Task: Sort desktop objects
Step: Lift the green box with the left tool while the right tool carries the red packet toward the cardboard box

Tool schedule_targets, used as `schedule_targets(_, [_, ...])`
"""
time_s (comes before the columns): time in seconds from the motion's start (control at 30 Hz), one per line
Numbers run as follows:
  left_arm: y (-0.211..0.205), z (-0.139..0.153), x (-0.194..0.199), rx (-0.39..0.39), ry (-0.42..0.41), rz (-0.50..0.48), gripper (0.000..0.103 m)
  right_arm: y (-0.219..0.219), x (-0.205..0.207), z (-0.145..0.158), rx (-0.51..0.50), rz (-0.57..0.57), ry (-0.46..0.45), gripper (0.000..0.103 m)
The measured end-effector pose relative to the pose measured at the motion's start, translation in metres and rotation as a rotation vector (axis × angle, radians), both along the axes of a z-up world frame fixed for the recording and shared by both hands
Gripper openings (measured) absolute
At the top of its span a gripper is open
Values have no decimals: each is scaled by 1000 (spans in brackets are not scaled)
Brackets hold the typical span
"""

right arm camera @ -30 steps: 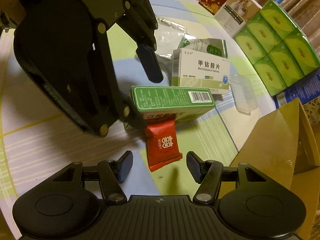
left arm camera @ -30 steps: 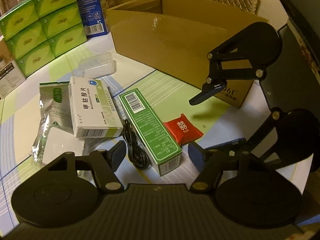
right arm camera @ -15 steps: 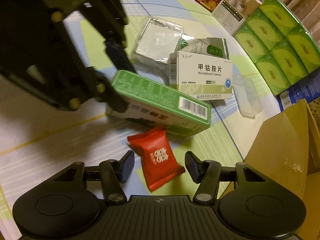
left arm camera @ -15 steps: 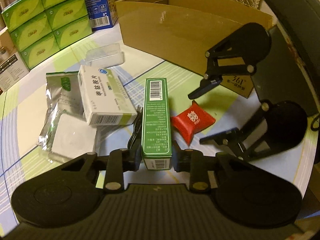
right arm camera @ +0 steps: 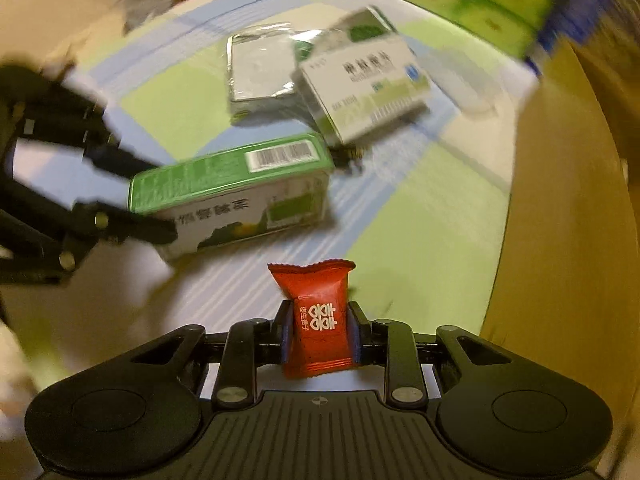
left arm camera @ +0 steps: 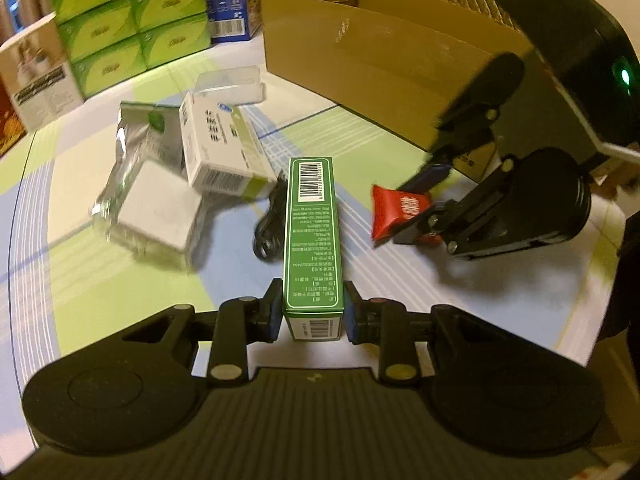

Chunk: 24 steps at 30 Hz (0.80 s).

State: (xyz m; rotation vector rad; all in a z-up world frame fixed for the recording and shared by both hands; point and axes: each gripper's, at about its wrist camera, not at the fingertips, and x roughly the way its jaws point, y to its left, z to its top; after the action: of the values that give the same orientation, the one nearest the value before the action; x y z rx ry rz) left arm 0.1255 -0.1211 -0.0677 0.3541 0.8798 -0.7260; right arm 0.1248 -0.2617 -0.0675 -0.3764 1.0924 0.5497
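Note:
My left gripper [left arm camera: 313, 313] is shut on the near end of a long green box [left arm camera: 313, 232], which points away from me above the table; the box also shows in the right wrist view [right arm camera: 232, 196]. My right gripper [right arm camera: 320, 330] is shut on a red candy packet [right arm camera: 318, 312], seen from the left wrist view [left arm camera: 400, 210] at the right, just in front of the open cardboard box [left arm camera: 380, 64]. A white medicine box [left arm camera: 220, 148], a silver foil pouch [left arm camera: 148, 196] and a black cable [left arm camera: 270, 220] lie on the table.
Stacked green tissue packs [left arm camera: 132, 20] and a blue box [left arm camera: 226, 0] stand at the back left. A clear plastic case [left arm camera: 232, 84] lies behind the medicine box. The cardboard box wall [right arm camera: 568, 216] fills the right of the right wrist view.
My left gripper closed on the green box and lifted it. My right gripper closed on the red candy packet and raised it off the table.

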Motion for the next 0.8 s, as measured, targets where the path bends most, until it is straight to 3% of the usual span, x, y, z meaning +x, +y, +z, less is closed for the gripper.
schedule_targets(0.27, [6,2,-30,-43,33,62,26,-26,-38,2,120,-132,-54,26])
schedule_targets(0.43, [-5,1,-25,-13,19,58,27,-26,-51,-2,106,-121,-130,36])
schedule_targets(0.57, [-13,-3,-20,-9,19,57,33,-28,-57,-9,119,-120,-155,37])
schedule_targets(0.8, [-24,-8,-10,5,30,55,33,-31,-55,-11,157,-171,-165,34])
